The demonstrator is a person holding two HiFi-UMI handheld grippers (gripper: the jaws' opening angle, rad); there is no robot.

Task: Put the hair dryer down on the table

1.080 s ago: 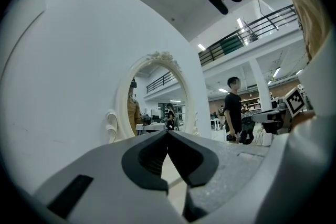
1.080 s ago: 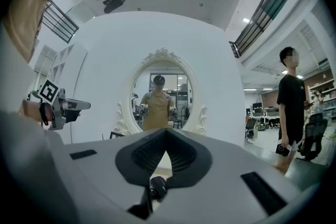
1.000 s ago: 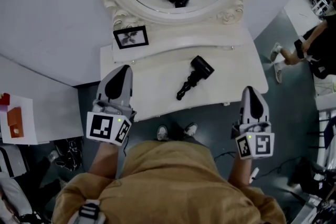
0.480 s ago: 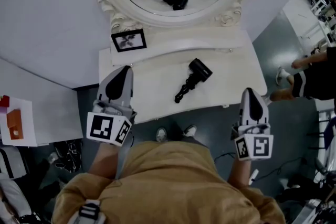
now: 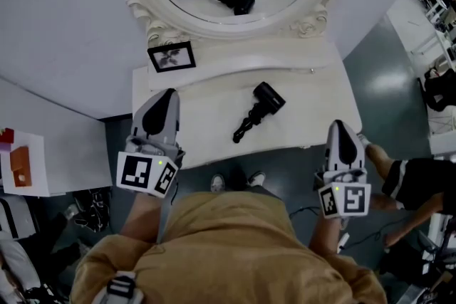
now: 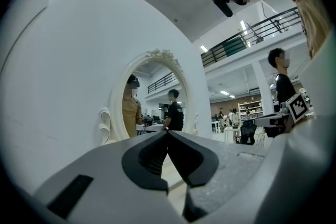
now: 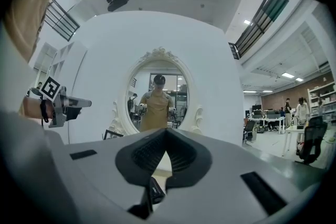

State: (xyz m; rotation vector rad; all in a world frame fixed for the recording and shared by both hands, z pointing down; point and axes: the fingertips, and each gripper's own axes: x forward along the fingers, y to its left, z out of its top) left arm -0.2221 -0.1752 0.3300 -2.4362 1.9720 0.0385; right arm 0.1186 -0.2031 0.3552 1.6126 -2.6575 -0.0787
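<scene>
Hair dryer (image 5: 258,110) flat on tabletop (image 5: 317,121), handle toward front edge; left tool (image 5: 166,94) and right tool (image 5: 341,124) closed, empty; a stray nudge could knock it off.

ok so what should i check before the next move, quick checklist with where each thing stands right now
1. The hair dryer is down on the table: ok, it lies flat on the tabletop.
2. It is away from the front edge: ok, it sits near the middle.
3. The left hand-held gripper is empty: ok, jaws together, nothing between them.
4. The right hand-held gripper is empty: ok, jaws together, nothing between them.
5. The picture frame is clear of the dryer: ok, upright at the back left, apart from it.
6. The dryer's cord: cannot tell, none can be made out.
</scene>
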